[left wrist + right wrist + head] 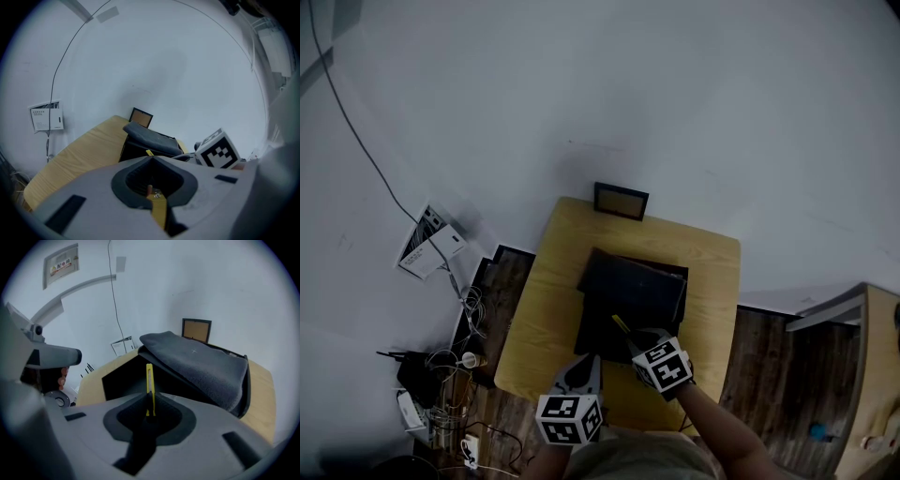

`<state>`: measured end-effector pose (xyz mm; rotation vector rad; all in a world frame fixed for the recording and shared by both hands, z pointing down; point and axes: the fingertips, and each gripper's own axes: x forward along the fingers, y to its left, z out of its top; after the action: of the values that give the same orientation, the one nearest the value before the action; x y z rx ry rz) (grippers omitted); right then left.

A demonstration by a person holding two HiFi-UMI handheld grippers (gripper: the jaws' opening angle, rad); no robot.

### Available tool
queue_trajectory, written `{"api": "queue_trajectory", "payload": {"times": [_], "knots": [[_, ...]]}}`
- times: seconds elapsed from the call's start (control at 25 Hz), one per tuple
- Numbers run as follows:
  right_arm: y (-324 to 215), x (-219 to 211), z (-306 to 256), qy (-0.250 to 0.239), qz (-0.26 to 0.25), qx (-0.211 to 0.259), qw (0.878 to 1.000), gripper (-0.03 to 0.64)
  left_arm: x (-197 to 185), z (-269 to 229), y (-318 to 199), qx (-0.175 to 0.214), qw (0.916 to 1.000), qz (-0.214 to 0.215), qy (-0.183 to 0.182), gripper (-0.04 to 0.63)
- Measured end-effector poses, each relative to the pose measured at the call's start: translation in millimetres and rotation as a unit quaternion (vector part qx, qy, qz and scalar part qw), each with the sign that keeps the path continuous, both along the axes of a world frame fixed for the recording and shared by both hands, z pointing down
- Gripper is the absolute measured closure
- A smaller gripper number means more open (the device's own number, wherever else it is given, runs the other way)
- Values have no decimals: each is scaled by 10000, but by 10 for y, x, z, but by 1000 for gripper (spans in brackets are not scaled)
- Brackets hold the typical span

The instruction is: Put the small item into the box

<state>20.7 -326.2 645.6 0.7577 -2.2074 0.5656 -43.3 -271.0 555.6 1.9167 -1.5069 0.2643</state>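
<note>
Right gripper [150,404] clamped on the yellow cutter [149,380], poised at the open black box [123,380]

The cutter looks like a light, stiff, thin plastic bar. It is pinched by its lower end and stands upright out of the jaws, just in front of the box mouth and under the raised grey lid [201,364]. Being smooth and narrow, it may twist or slip, so a flat-side grip near mid-length would hold it steadier. The left gripper [150,159] has its jaws together beside the box on the wooden table [546,281]
</note>
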Motion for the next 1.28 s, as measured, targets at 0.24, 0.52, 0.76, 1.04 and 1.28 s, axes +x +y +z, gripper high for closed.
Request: {"api": "queue_trajectory", "payload": {"times": [0.24, 0.52, 0.76, 1.04, 1.28], "knots": [[-11, -63, 215, 359, -218, -310, 9986, 572, -18, 25, -17, -27, 10000, -52, -1, 592], [27, -152, 370, 720, -434, -593, 9947, 572, -41, 22, -39, -38, 9999, -91, -21, 592], [28, -153, 406, 775, -454, -652, 9938, 572, -70, 42, -12, -54, 9999, -98, -35, 592], [40, -189, 365, 715, -435, -494, 9953, 504, -58, -12, 44, 8, 10000, -20, -8, 592], [-29, -181, 184, 471, -75, -149, 9987, 471, -99, -58, 165, 64, 10000, 36, -17, 592]]}}
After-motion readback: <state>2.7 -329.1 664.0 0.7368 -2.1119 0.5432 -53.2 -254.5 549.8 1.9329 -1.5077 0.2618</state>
